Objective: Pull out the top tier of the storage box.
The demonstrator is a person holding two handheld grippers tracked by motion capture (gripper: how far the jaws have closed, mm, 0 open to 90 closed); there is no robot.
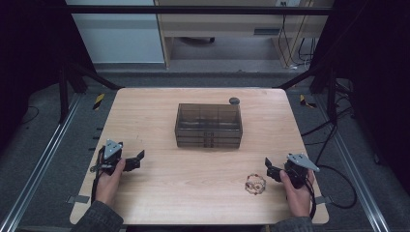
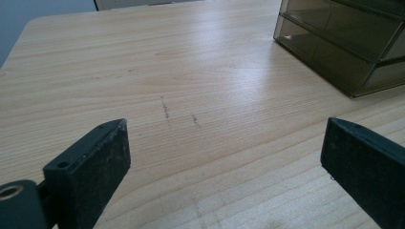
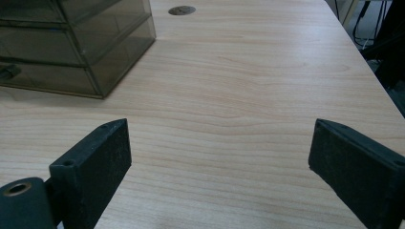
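Note:
A smoky see-through drawer box (image 1: 209, 125) stands in the middle of the wooden table (image 1: 145, 111); its corner shows in the left gripper view (image 2: 344, 47) and in the right gripper view (image 3: 76, 43). A small beaded bracelet (image 1: 255, 184) lies on the table near the front right. My left gripper (image 1: 137, 161) rests at the front left, open, nothing between its jaws (image 2: 224, 162). My right gripper (image 1: 269, 169) rests at the front right, just right of the bracelet, open and empty too (image 3: 219, 167).
A small dark round disc (image 1: 234, 101) lies behind the box's right corner, also in the right gripper view (image 3: 181, 10). Cables (image 1: 333, 125) hang off the table's right side. Black frame posts stand at both far corners.

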